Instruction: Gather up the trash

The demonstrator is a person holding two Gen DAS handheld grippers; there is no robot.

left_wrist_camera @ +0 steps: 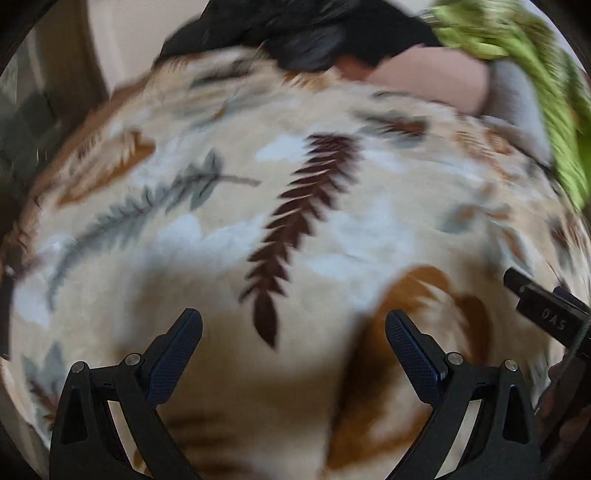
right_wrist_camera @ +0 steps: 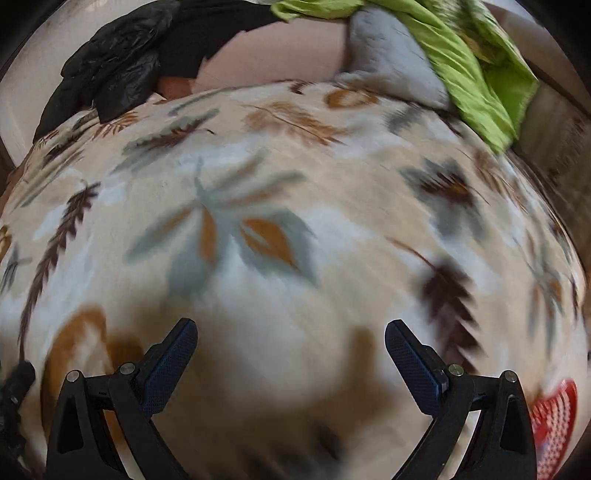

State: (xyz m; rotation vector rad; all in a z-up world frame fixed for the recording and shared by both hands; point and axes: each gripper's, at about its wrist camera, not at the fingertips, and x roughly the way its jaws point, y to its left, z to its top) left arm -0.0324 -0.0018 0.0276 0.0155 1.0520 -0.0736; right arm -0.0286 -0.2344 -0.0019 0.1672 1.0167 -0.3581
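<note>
Both views are blurred. A black plastic bag [left_wrist_camera: 306, 33] lies crumpled at the far edge of a leaf-patterned blanket [left_wrist_camera: 221, 229]; it also shows in the right wrist view [right_wrist_camera: 122, 70]. My left gripper [left_wrist_camera: 293, 325] is open and empty above the blanket. My right gripper [right_wrist_camera: 291, 332] is open and empty above the same blanket [right_wrist_camera: 295, 206]. A red-and-white patterned item [right_wrist_camera: 554, 417] lies at the lower right of the right wrist view, right of my right gripper. The other gripper's black body [left_wrist_camera: 546, 310] shows at the right edge of the left wrist view.
A crumpled green cloth [right_wrist_camera: 461, 62] and a grey cushion [right_wrist_camera: 391, 48] lie at the far right; the cloth shows in the left wrist view [left_wrist_camera: 524, 62] too. A pale pink surface [left_wrist_camera: 428, 77] lies behind the blanket.
</note>
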